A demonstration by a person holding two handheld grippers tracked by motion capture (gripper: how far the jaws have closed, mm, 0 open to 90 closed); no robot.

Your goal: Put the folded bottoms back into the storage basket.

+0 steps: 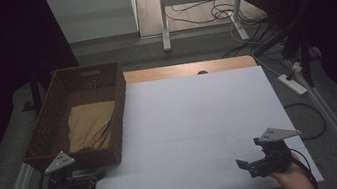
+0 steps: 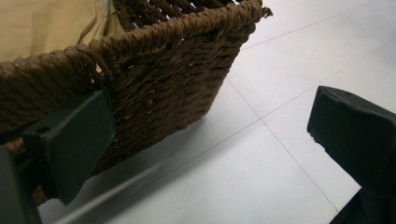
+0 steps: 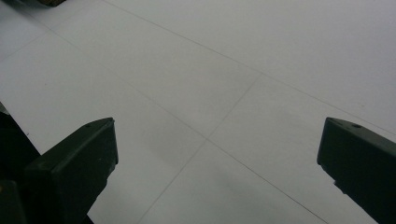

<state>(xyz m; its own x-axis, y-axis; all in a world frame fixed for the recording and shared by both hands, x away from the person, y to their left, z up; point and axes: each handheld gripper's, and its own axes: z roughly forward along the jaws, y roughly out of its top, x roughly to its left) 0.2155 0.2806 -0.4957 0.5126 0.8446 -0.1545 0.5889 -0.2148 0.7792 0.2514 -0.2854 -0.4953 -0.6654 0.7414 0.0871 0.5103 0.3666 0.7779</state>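
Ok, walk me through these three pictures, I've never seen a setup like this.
A person sits at a white table holding a two-jaw claw in each hand. The top picture looks down from above: left claw at bottom left, right claw at bottom right. The other two pictures come from cameras riding on each claw, looking along its black jaws. On the table stands a brown woven basket with a tan cloth inside. The left claw sits close to the basket's corner. Both claws are open and hold nothing.
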